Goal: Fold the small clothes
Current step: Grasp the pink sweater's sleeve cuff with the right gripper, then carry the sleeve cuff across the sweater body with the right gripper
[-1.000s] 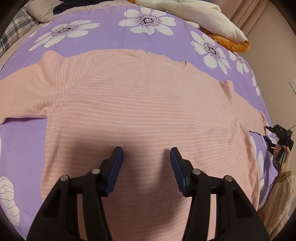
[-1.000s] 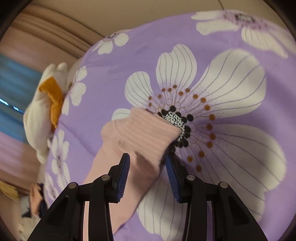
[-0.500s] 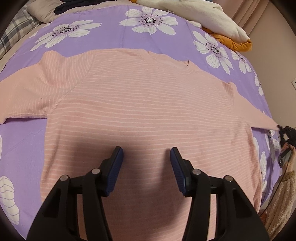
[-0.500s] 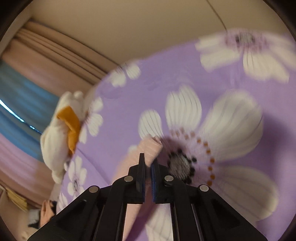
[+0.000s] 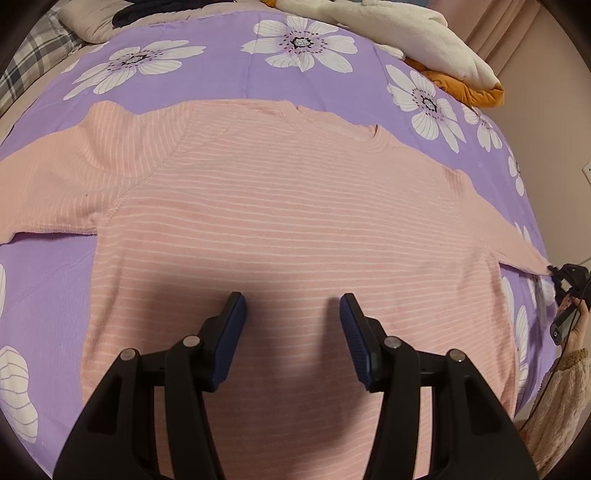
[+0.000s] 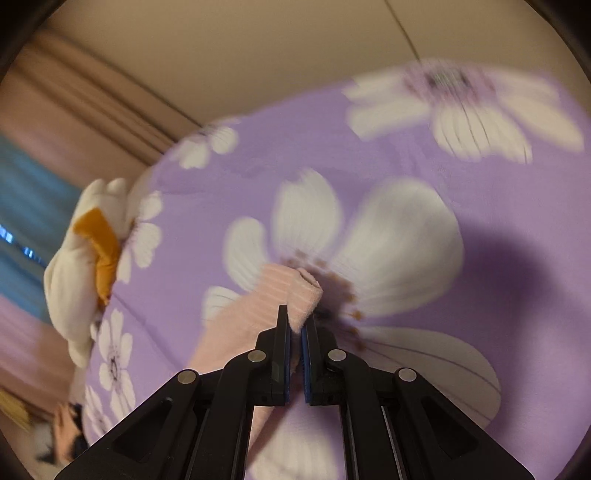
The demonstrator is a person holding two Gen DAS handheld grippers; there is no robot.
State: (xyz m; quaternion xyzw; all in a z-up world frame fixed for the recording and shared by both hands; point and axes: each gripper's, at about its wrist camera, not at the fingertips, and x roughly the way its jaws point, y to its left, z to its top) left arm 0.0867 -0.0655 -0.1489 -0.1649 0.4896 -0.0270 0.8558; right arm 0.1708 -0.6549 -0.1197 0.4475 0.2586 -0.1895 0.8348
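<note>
A pink striped long-sleeved shirt (image 5: 295,221) lies flat, front down, on the purple flowered bedspread (image 5: 229,77). My left gripper (image 5: 293,314) is open and empty, hovering over the shirt's lower middle. My right gripper (image 6: 295,325) is shut on the cuff of the right sleeve (image 6: 303,295) and holds it lifted off the bedspread (image 6: 406,155). In the left wrist view that gripper (image 5: 565,277) shows at the far right edge, with the sleeve (image 5: 509,236) stretched out straight to it.
A white and orange plush blanket (image 5: 424,33) lies at the bed's far right corner; it also shows in the right wrist view (image 6: 88,254). A plaid pillow (image 5: 33,62) and dark clothes sit at the far left. The wall and curtain are close beyond the bed's right edge.
My right gripper closed on the sleeve cuff and pulled it outward and up, straightening the sleeve. My left gripper stayed open over the shirt.
</note>
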